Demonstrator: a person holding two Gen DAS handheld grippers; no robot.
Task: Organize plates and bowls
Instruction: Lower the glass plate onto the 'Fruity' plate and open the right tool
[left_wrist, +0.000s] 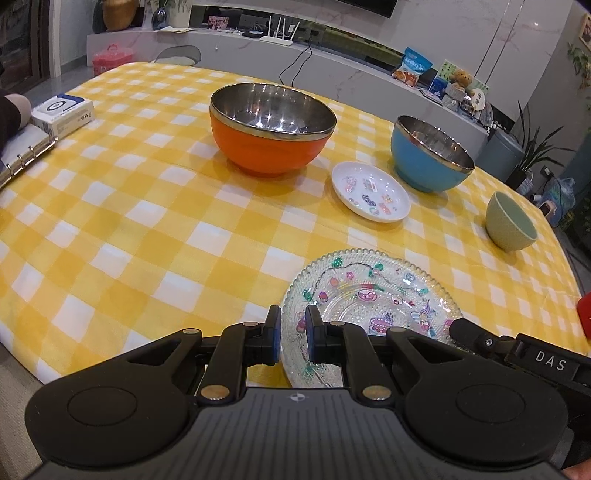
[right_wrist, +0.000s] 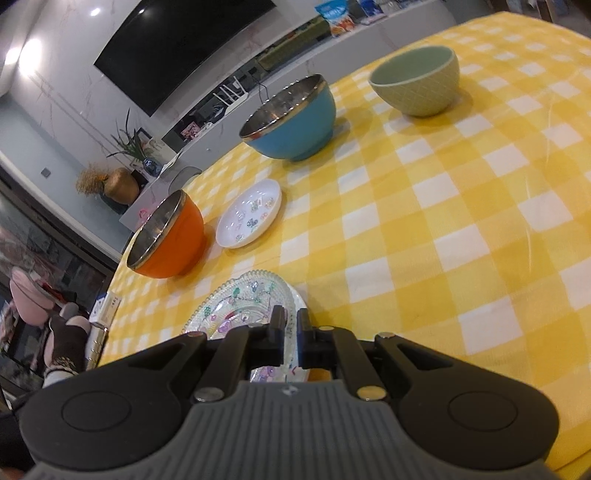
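The rim of a patterned glass plate (left_wrist: 373, 295) is clamped by the left gripper (left_wrist: 293, 334) and, on its other side, by the right gripper (right_wrist: 290, 334), at the near edge of the yellow checked tabletop (left_wrist: 147, 229). Farther off are seen a small white dish (left_wrist: 371, 192), an orange bowl (left_wrist: 271, 127), a blue bowl (left_wrist: 430, 155) and a green bowl (left_wrist: 511, 221).

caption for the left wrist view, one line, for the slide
Left gripper pinches the rim of a patterned glass plate on the yellow checked tablecloth, orange bowl beyond.
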